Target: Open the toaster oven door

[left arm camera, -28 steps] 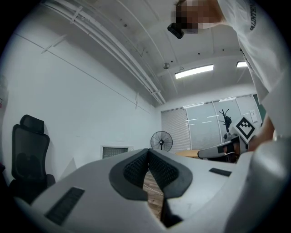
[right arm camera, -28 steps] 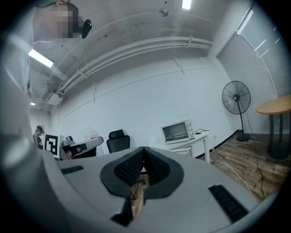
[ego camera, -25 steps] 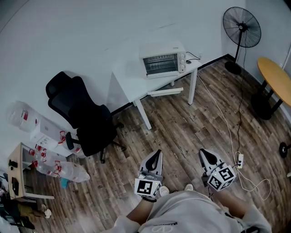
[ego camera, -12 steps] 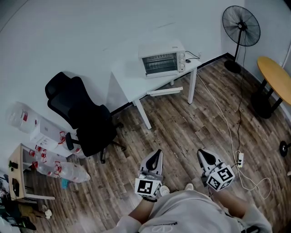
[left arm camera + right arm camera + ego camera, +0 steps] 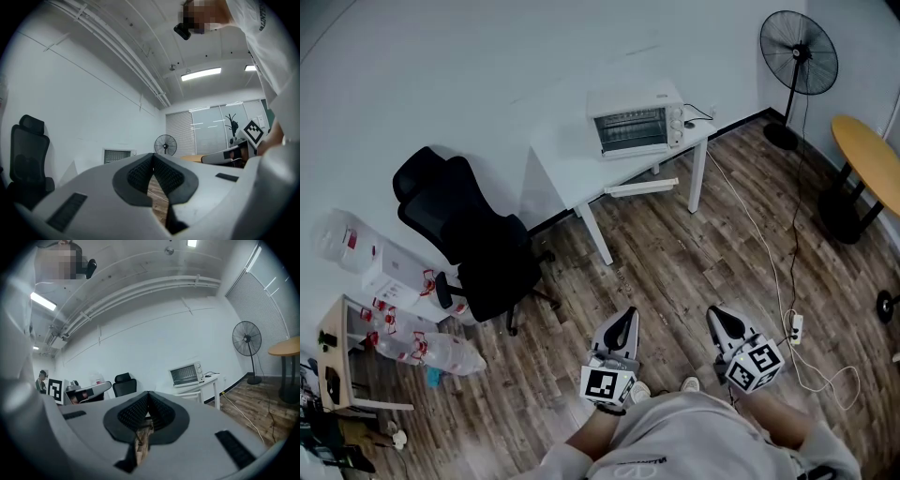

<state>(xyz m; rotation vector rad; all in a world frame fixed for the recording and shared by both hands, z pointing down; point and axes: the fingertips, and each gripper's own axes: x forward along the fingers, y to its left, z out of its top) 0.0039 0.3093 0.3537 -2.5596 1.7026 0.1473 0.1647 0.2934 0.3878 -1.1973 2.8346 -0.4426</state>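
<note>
at far left, plastic bottles (image 5: 427,349) lie on the wood floor (image 5: 675,272), and a black office chair (image 5: 478,246) stands near the wall. the left claw (image 5: 624,317) is held low, close to the person's body, jaws pressed together with nothing between them. well ahead, the toaster oven (image 5: 636,101) sits on the white surface (image 5: 567,169) against the wall, its door (image 5: 628,133) shut. the right claw (image 5: 718,317), beside the left, is likewise closed and empty. a standing fan (image 5: 798,56) and a round wooden table (image 5: 867,164) are at far right.
</note>
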